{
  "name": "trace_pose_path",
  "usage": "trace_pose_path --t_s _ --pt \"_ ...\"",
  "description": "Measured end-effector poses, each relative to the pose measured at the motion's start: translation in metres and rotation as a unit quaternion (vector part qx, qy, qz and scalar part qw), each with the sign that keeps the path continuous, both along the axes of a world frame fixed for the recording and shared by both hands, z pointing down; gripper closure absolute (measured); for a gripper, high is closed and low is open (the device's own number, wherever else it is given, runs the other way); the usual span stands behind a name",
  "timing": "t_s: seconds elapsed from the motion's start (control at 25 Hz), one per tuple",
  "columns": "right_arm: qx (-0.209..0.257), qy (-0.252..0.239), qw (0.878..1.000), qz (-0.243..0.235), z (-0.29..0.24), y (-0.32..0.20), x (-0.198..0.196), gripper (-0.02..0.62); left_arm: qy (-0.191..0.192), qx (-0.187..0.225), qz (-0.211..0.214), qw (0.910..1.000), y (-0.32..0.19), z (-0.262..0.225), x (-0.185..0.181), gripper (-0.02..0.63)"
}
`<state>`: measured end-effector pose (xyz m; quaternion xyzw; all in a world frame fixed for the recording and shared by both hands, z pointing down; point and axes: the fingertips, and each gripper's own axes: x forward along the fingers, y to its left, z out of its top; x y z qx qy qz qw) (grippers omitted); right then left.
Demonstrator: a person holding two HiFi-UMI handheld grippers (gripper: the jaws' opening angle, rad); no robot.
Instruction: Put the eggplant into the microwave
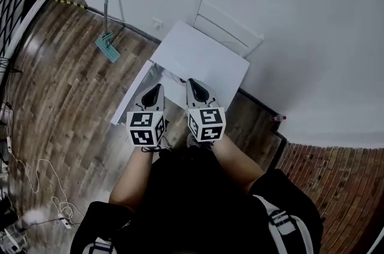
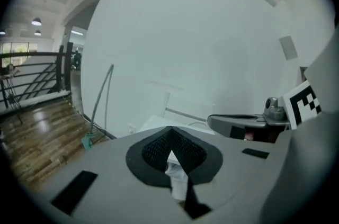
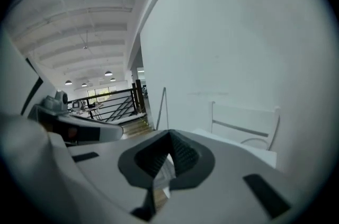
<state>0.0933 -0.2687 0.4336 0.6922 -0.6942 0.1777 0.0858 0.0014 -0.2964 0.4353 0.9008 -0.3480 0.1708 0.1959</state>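
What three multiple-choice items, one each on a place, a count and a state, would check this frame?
1. Where is the teal-headed mop?
A. Flat on the table
B. Hung on the chair
C. Leaning on the white wall

2. How many white slatted chairs stand at the white square table?
A. None
B. One
C. Three

3. How do the jaws of the left gripper and the right gripper stand?
A. Shut, with nothing between them
B. Shut on an eggplant
C. Wide apart

Key:
1 C, as the head view shows the handle running up the wall from the wooden floor.
2 B, as a single chair sits between table and wall.
3 A, as each gripper view shows the ribbed tips meeting with no object between them.
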Motion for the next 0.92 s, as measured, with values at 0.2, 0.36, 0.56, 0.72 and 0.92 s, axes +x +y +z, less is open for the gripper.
trace_pose_path --t_s 0.2,0.36,0.56,0.72,0.92 --pt "0.057 0.001 0.998 -0.008 -0.074 0.002 -0.006 0.591 -0.009 0.054 -0.017 0.9984 -0.003 -0.07 -0.013 0.607" --pt "0.102 0.003 0.995 -0.013 -0.116 -0.003 -0.006 0.591 -0.011 0.079 -0.021 0.9966 -0.011 -0.105 -0.015 0.606" --pt "0.12 0.007 0.993 -0.013 -0.128 -0.003 0.001 0.591 -0.007 0.076 -0.029 0.9967 -0.017 -0.111 -0.013 0.606" --pt "0.121 0.013 0.993 -0.008 -0.125 -0.006 0.005 0.591 -0.01 0.07 -0.021 0.9973 -0.016 -0.105 -0.008 0.606" --pt "0.123 0.013 0.992 -0.008 -0.128 -0.011 0.01 0.591 -0.014 0.071 -0.02 0.9972 -0.02 -0.105 -0.002 0.606"
